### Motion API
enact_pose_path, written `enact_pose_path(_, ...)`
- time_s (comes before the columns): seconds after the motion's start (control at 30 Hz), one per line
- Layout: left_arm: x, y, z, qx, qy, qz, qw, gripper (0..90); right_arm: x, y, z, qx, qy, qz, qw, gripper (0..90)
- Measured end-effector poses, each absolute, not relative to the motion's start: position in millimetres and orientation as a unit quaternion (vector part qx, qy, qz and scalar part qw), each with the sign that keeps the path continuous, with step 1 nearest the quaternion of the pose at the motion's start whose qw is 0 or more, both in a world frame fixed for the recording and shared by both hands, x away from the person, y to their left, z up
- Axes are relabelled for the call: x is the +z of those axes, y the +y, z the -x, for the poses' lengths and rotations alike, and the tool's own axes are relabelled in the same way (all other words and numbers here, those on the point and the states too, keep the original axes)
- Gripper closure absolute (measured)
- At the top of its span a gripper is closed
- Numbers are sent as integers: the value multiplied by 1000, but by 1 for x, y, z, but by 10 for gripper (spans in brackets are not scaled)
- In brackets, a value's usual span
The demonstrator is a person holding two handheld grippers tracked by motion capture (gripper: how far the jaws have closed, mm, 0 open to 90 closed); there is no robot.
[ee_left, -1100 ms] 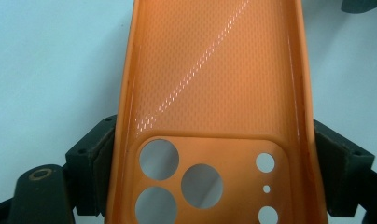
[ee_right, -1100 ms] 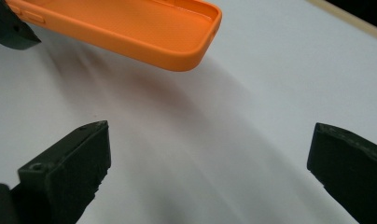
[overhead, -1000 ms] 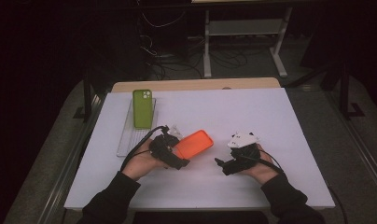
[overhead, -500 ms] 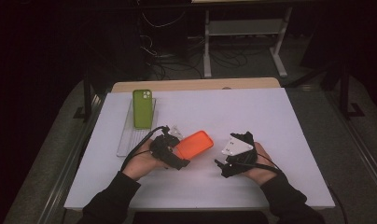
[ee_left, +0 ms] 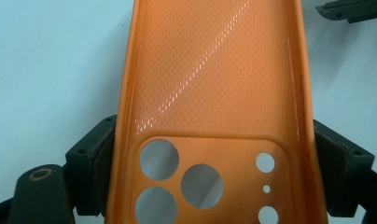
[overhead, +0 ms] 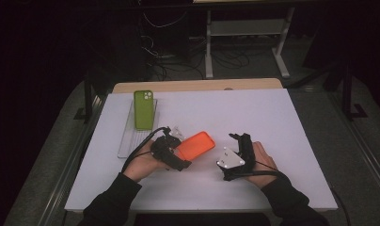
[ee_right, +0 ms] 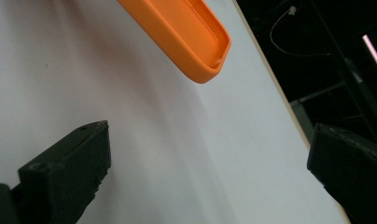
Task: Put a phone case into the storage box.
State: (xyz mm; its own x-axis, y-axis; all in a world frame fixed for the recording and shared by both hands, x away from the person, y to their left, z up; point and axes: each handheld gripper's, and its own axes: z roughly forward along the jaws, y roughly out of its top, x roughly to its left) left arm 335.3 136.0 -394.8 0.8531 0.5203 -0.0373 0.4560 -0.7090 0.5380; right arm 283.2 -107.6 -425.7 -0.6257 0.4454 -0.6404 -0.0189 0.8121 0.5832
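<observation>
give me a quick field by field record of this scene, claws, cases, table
left claw: shut on the orange phone case, jaws on its two long sides at the camera-hole end
right claw: open, holding nothing, apart from the orange case
green phone case: lying on a clear tray, far left
table: white top

orange phone case (ee_left: 214,93) looks like glossy soft plastic with a fine dotted texture inside, table (overhead: 273,117) is matt white, jaws matt black plastic.
</observation>
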Motion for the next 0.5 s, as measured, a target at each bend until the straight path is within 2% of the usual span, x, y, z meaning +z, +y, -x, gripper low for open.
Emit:
enact_pose_path(0.23,-394,136,-335,58,268,-921,277,158,-425,-107,-282,245,848,-59,466,0)
enact_pose_path(0.5,-394,136,-335,57,271,-920,276,158,-427,-101,-276,224,840,-28,494,0)
